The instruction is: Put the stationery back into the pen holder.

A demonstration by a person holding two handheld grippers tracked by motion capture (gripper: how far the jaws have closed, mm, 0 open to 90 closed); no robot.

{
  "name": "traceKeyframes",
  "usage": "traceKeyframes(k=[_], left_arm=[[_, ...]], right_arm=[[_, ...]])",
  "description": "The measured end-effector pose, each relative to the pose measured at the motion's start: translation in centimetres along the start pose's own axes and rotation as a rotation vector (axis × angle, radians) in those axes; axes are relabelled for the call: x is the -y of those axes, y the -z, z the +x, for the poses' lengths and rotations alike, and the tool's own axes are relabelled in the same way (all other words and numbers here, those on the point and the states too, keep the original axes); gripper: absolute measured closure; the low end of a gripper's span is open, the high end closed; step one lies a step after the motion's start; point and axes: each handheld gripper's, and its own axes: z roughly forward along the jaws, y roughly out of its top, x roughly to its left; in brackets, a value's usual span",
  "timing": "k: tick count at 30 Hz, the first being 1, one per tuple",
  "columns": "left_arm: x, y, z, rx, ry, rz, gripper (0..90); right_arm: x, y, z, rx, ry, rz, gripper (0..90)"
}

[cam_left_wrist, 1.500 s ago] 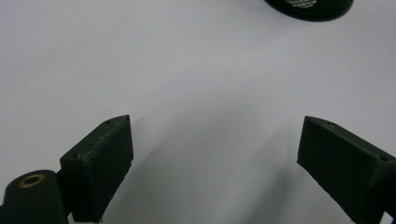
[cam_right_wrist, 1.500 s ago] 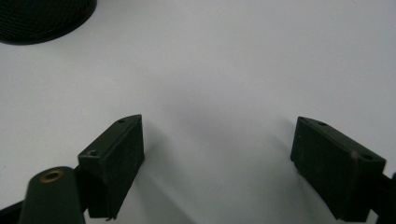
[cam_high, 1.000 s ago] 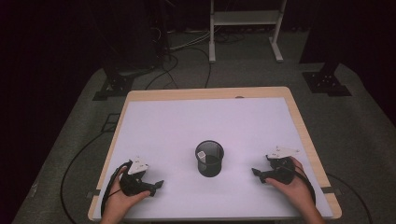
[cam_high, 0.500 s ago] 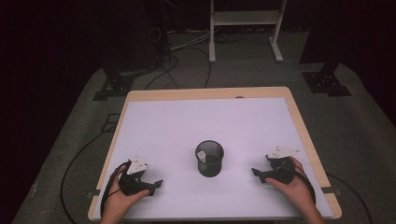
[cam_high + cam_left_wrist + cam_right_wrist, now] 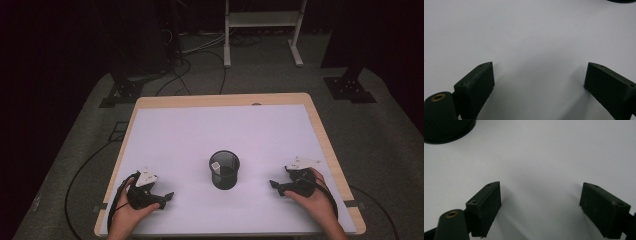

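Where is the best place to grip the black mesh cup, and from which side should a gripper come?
Probably grip the mesh cup by its rim, from above: it stands upright, open top, and one jaw can go inside the wall. The right gripper is open beside it.

Standing on grey carpet [image 5: 75, 150], a desk [image 5: 225, 100] with a pale wooden rim and a white top covering nearly all of it. Sitting upright on the white surface, toward the near edge and about midway across, a black mesh cup [image 5: 224, 170] holding a small white thing. Resting on the top near the front corners, left gripper [image 5: 165, 197] and right gripper [image 5: 275, 186], well apart from the cup on either side.
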Motion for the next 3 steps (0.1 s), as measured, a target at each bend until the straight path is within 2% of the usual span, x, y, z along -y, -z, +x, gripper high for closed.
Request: traceKeyframes(k=[3], left_arm=[[-0.02, -0.02, 0.05, 0.002, -0.001, 0.003, 8.6]], right_arm=[[0.00, 0.00, 0.00, 0.000, 0.000, 0.000, 16.1]])
